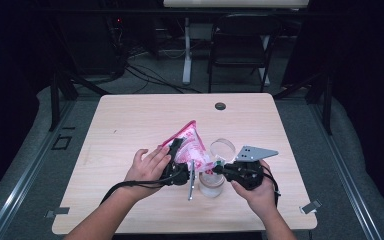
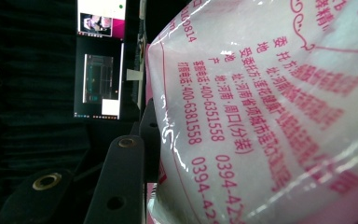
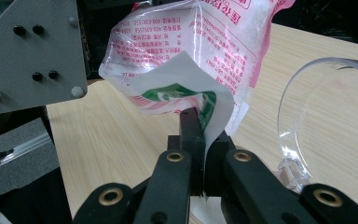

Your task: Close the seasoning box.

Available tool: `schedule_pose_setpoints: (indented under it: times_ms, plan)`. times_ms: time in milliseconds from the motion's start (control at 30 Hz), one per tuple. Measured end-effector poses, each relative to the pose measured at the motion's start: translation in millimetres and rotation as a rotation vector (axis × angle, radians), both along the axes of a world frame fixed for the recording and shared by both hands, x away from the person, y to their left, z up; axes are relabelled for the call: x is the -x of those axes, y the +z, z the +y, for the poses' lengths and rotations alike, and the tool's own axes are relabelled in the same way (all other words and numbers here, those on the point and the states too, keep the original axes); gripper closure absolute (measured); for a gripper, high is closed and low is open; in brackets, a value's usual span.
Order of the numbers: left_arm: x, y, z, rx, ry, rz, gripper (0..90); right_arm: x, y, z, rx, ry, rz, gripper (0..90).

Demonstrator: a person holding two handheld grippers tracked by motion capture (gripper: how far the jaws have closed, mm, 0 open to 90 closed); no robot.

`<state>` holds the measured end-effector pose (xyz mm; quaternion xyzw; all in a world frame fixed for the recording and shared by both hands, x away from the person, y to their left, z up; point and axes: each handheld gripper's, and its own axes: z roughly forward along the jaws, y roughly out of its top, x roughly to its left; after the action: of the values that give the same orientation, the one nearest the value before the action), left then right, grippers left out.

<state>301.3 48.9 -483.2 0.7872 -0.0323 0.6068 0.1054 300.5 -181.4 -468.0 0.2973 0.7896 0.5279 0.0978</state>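
A pink and white plastic bag (image 1: 191,144) printed with red characters hangs tilted over a clear jar (image 1: 212,185) near the table's front edge. The jar's round clear lid (image 1: 223,148) stands hinged open behind it. My left gripper (image 1: 176,151) is shut on the bag's body. In the left gripper view the bag (image 2: 270,116) bulges against one black finger (image 2: 119,182), and the other jaw is hidden behind it. My right gripper (image 3: 200,135) is shut on the bag's white and green corner flap (image 3: 186,91), beside the clear lid (image 3: 326,130). From above, the right gripper (image 1: 219,169) is just over the jar.
The wooden table (image 1: 130,120) has a dark round grommet (image 1: 220,106) near its far edge. A black folding chair (image 1: 240,40) and cables stand on the floor beyond. The left gripper's grey plate (image 3: 32,51) is close beside the right gripper.
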Motion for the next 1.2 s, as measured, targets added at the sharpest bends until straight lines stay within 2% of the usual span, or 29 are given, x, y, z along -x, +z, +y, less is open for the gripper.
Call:
schedule_pose_setpoints:
  times_ms: [1200]
  plan:
    - [0.6, 2.4, -0.7, -0.021, -0.011, -0.017, 64.9, -0.1, -1.2, 1.3, -0.003, 0.000, 0.002, 90.0]
